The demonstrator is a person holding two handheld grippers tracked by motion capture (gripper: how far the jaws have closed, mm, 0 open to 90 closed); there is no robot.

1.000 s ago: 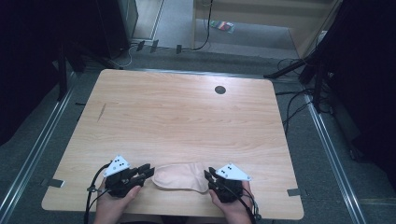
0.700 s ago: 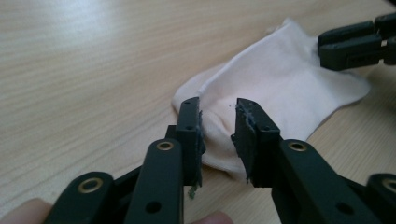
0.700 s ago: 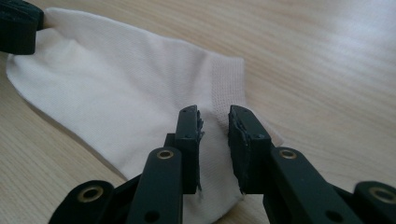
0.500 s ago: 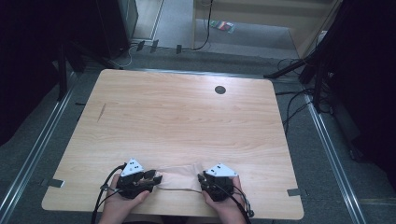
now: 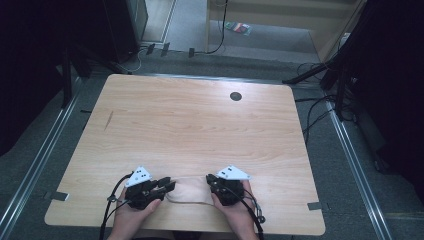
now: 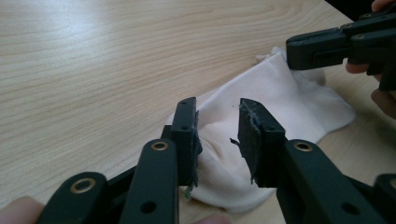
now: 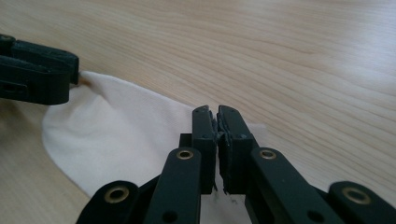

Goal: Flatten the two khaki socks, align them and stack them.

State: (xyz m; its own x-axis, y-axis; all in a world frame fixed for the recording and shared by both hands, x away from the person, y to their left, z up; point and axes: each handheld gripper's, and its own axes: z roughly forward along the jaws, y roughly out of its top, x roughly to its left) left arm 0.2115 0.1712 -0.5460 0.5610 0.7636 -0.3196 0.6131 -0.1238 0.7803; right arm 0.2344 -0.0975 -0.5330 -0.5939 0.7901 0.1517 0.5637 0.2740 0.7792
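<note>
A pale, creased sock (image 5: 189, 191) is laid flat near the table's (image 5: 200, 125) near edge. It is pinched by the right gripper (image 7: 217, 122), jaws closed; the left gripper (image 6: 217, 122) is held half open over it.

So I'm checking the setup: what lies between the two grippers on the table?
In the high view, a pale sock lies flat on the table between the left gripper and the right gripper.
</note>
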